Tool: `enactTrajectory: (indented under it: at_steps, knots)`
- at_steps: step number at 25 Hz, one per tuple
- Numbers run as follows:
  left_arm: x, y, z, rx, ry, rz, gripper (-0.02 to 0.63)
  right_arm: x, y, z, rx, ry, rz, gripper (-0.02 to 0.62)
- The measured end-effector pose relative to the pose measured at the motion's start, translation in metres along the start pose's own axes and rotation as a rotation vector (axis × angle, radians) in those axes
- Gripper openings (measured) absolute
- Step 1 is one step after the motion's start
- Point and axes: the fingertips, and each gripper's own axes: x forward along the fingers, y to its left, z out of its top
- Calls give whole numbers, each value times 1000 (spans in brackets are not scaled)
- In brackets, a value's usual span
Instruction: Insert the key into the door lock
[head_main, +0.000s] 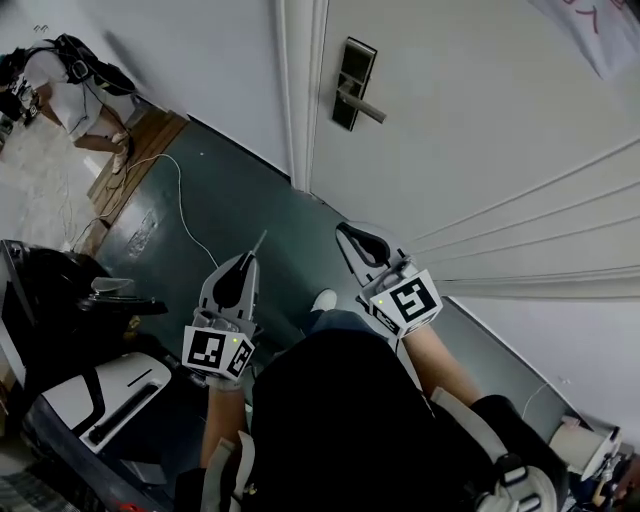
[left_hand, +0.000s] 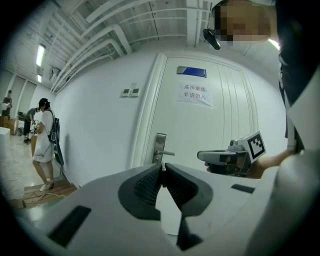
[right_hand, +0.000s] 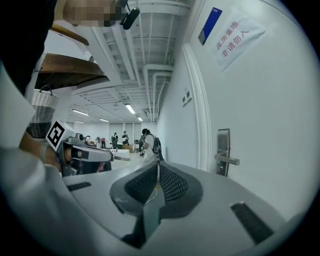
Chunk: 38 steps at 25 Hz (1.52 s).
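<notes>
Two grippers are held short of a white door (head_main: 480, 120), and a stretch of dark green floor (head_main: 230, 190) is left open between their tips and the door's foot. The lock (head_main: 352, 70) is mounted near the door's left edge, just beside the frame (head_main: 300, 90), and its lever (head_main: 368, 107) is turned toward the door's middle; the way from the tips to the lock is left open. The left gripper (head_main: 250, 258) is pressed together on the key (head_main: 259, 242), which is pinched at the very tips. The key's long axis is set in line with the jaws, and its free end is pointed toward the door's left edge, at a spot just under the lock as seen in the left gripper view. There the key is shown edge-on as a thin sliver, and its teeth cannot be made out. The right gripper (head_main: 345, 235) is held near the left one, closer to the door, its jaws pressed together with nothing between them. A white cable (head_main: 180, 200) is laid across the floor to the left, and a black machine (head_main: 70, 320) is cut off at the head view's lower-left corner. A person (head_main: 80, 95) is seen well apart at the upper left. The keyhole is too small to be told, and the sign (head_main: 600, 30) on the door is cut off by the upper-right corner.
</notes>
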Motion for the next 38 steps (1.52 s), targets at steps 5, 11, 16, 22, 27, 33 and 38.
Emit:
enactTrajectory:
  at_steps: [5, 11, 16, 22, 27, 33, 38]
  knots:
    - [64, 7, 7, -50, 8, -65, 27, 13, -49, 5, 18, -7, -59, 25]
    - [124, 18, 10, -168, 4, -123, 27, 19, -85, 9, 49, -6, -134, 25]
    - [174, 32, 8, -278, 0, -190, 27, 30, -107, 9, 62, 16, -203, 25]
    - [224, 59, 6, -390, 27, -276, 28, 54, -131, 9, 77, 48, -318, 25]
    - [264, 90, 1, -508, 41, -368, 26, 86, -147, 9, 99, 78, -405, 25]
    - [307, 108, -18, -639, 91, -476, 26, 112, -163, 2, 122, 100, -530, 25]
    - [337, 113, -28, -773, 128, -525, 26, 125, -170, -3, 134, 116, -604, 25]
